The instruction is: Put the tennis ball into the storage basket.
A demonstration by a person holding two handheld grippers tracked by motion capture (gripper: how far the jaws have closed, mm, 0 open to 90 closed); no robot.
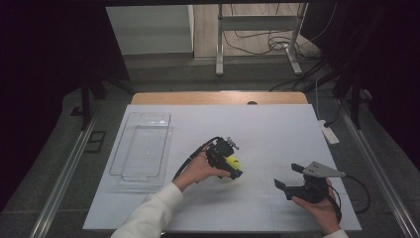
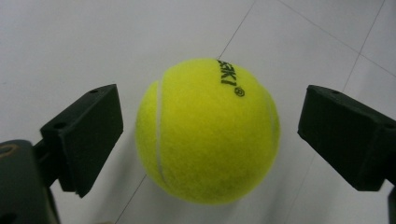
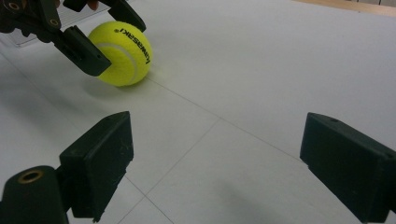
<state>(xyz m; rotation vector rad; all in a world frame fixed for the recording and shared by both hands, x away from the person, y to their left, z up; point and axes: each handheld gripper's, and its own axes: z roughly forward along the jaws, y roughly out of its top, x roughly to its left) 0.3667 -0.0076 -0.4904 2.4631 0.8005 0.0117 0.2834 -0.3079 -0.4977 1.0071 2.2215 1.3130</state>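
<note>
step: grasp, left gripper (image 2: 205,135) straddles ball (image 2: 208,130), pads not yet touching
ball: on worktop (image 1: 277,134), mid
right gripper (image 3: 215,163): released, holds nothing
next: clench on ball, lift, likely to tray (image 1: 126,148)

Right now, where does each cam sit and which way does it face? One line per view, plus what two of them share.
High view: fixed above the person's side, looking forward and down on the white table; both forearms, left gripper and right gripper show.
Left gripper view: rides the left gripper, looking down between its open jaws at the tennis ball.
Right gripper view: rides the right gripper, looking low across the table; own jaws open, nothing between.
Shared: the ball and left gripper show in the right gripper view and the high view.
</note>
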